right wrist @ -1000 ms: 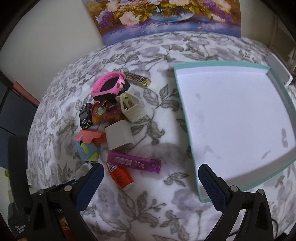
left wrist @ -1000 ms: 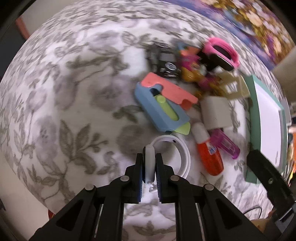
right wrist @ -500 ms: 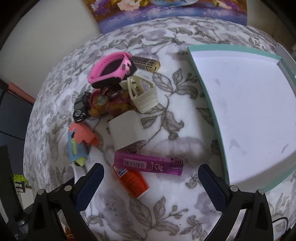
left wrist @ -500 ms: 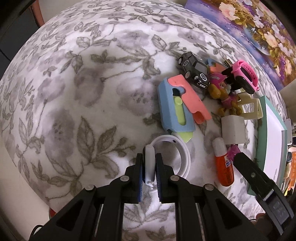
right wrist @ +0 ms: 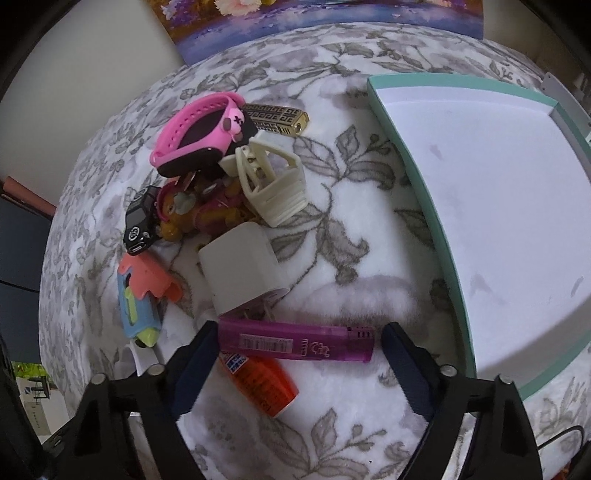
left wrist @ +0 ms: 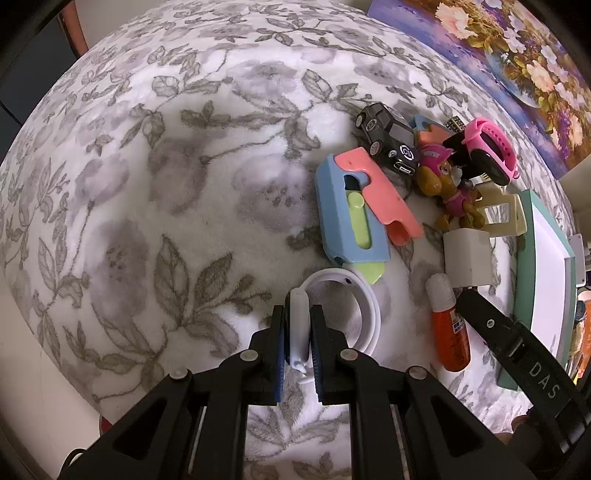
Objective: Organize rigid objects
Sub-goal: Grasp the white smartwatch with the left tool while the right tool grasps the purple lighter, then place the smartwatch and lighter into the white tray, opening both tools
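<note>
Grey-leafed white plush cover (left wrist: pixel 155 206) over the whole tabletop; floral painting (right wrist: pixel 332 22) propped against the pale wall behind. Left claw (left wrist: pixel 298 332) pinching the white plastic ring band (left wrist: pixel 365 314), just beside the blue-and-coral toy cutter (left wrist: pixel 354 218). Right claw (right wrist: pixel 295 354) spread wide around the translucent purple lighter (right wrist: pixel 295 341), not touching it. Orange glue tube (right wrist: pixel 264 382) partly hidden under the lighter. Teal-rimmed white tray (right wrist: pixel 436 206) cut off at right.
</note>
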A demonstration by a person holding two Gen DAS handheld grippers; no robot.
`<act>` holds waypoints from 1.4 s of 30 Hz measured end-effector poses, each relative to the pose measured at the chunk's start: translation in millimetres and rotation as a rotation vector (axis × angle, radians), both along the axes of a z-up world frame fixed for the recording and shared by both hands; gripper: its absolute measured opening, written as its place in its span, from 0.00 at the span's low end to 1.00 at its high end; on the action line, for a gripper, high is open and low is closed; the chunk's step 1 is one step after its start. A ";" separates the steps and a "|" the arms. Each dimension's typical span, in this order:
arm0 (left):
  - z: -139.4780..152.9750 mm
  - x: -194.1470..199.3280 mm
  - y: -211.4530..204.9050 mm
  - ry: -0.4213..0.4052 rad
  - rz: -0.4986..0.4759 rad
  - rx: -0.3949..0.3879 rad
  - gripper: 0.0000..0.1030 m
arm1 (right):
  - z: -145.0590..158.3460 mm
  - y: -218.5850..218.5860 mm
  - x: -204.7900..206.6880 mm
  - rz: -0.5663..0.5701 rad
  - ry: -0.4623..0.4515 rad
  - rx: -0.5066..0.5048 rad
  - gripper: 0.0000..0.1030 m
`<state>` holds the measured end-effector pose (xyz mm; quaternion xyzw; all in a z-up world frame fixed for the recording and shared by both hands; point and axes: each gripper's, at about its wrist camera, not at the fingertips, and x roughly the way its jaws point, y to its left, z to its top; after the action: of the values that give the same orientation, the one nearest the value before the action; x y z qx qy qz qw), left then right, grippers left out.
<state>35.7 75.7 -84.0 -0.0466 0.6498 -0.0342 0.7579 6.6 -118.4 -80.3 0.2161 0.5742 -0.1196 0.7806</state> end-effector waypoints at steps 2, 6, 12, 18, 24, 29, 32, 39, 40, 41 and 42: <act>1.2 -0.5 -0.4 -0.001 -0.003 0.005 0.13 | 0.7 -1.6 -0.4 -0.003 -0.001 0.004 0.81; 5.8 -3.2 0.7 -0.005 -0.001 0.014 0.12 | 2.8 -8.1 -2.7 -0.012 -0.012 0.043 0.81; 40.5 -11.1 -7.2 -0.098 -0.016 0.021 0.12 | 22.6 -18.3 -9.9 -0.036 -0.092 0.148 0.81; 73.9 -8.7 -54.8 -0.154 -0.125 0.028 0.13 | 58.6 -45.1 -20.2 -0.075 -0.199 0.099 0.81; 88.3 2.7 -127.1 -0.171 -0.246 0.063 0.13 | 76.4 -92.1 -29.1 -0.154 -0.211 -0.070 0.81; 79.7 8.6 -190.3 -0.158 -0.319 0.036 0.13 | 68.8 -148.4 -42.1 -0.273 -0.179 -0.123 0.81; 72.3 8.5 -227.8 -0.160 -0.374 0.031 0.13 | 56.7 -181.4 -50.8 -0.349 -0.144 -0.142 0.81; 48.3 10.5 -286.9 -0.163 -0.457 0.035 0.13 | 40.8 -235.8 -65.8 -0.458 -0.104 -0.204 0.81; 45.4 10.0 -290.7 -0.161 -0.461 0.033 0.13 | 39.1 -241.1 -66.0 -0.464 -0.099 -0.216 0.81; 41.5 10.0 -294.8 -0.157 -0.467 0.030 0.13 | 37.8 -244.2 -66.2 -0.465 -0.095 -0.224 0.81; 38.7 9.9 -297.4 -0.155 -0.474 0.030 0.13 | 35.6 -247.9 -65.8 -0.464 -0.090 -0.234 0.81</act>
<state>45.6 -221.7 -45.3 0.1213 0.5831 -0.2047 0.7768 -59.3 -366.3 -44.7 0.2555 0.4563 -0.3514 0.7766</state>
